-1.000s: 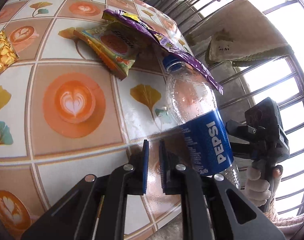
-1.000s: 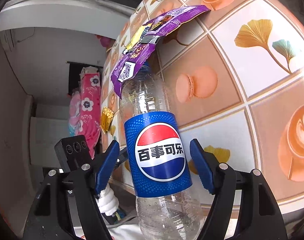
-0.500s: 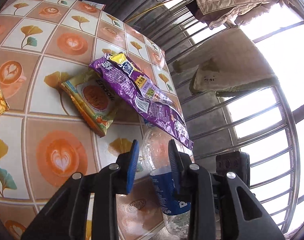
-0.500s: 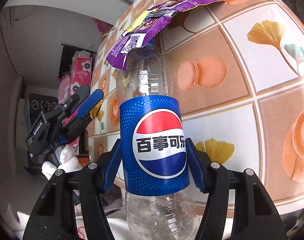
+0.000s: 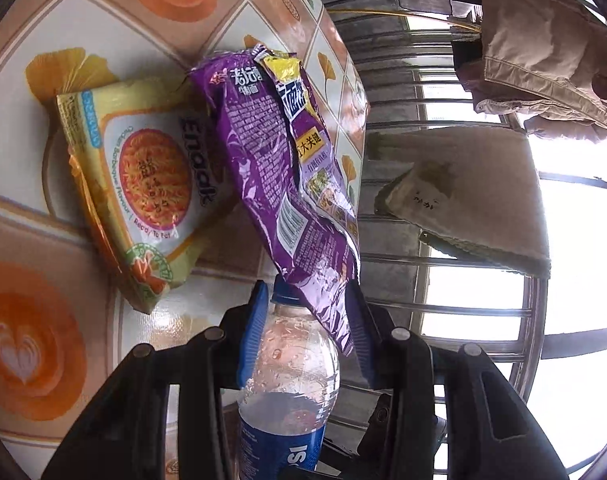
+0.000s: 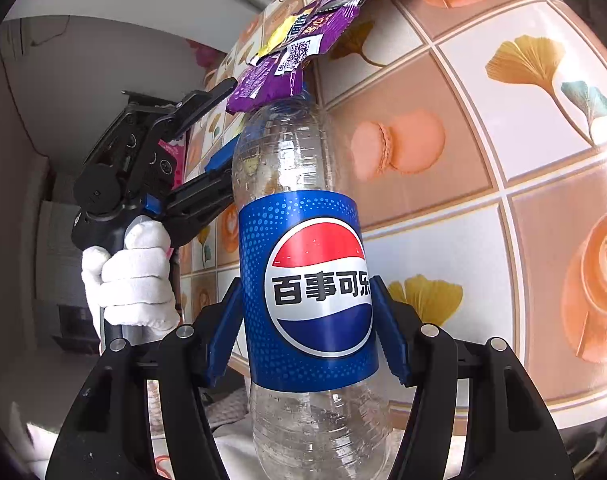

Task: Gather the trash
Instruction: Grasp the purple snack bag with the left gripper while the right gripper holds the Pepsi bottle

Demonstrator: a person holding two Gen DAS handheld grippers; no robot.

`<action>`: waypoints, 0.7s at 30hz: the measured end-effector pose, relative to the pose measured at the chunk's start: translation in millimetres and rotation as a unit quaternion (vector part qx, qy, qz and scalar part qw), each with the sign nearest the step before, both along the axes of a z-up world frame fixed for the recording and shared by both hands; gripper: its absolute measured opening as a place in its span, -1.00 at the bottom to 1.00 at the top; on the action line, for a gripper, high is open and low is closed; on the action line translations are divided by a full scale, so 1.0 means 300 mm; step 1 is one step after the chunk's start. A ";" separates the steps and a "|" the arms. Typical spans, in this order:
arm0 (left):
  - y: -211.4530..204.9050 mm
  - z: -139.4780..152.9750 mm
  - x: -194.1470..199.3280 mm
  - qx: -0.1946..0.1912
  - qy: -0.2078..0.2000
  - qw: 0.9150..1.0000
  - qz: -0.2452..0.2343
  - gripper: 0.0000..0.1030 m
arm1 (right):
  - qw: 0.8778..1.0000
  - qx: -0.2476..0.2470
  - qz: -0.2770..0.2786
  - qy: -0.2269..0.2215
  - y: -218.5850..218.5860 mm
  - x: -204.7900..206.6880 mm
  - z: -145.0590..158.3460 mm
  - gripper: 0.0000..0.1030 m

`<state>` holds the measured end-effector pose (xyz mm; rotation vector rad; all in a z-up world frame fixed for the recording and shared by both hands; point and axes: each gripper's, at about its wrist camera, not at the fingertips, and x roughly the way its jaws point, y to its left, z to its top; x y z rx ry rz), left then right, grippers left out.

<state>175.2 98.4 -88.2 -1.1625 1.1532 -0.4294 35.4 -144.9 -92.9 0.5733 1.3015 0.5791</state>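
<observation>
Off the near edge of the table (image 6: 483, 152), the empty Pepsi bottle (image 6: 307, 280) is clamped around its blue label by the right gripper (image 6: 306, 316), while the left gripper (image 5: 303, 332) stands open with a finger on either side of the bottle's shoulder, not visibly pressing. Its long axis runs from the grippers toward the table, blue cap (image 5: 283, 296) leading and tucked under the purple wrapper (image 5: 279, 168). Lifting now would likely drag that wrapper off the edge, and squeezing thin plastic could make it slip.
</observation>
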 end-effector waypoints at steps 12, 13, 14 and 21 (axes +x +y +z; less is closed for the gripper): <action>-0.046 0.007 0.056 -0.011 -0.018 1.000 0.020 -0.61 | 0.999 -0.010 -0.036 0.000 -0.093 -0.015 0.013 0.11; -0.051 0.012 0.058 -0.005 -0.024 1.000 0.017 -0.73 | 0.999 -0.013 -0.043 -0.001 -0.111 -0.020 0.017 0.11; -0.057 0.018 0.061 0.002 -0.030 0.999 0.014 -0.77 | 0.999 -0.017 -0.052 -0.002 -0.133 -0.026 0.022 0.11; -0.077 0.055 0.028 0.057 -0.058 0.996 -0.023 -0.88 | 0.989 -0.060 -0.129 -0.038 -0.305 -0.045 0.113 0.10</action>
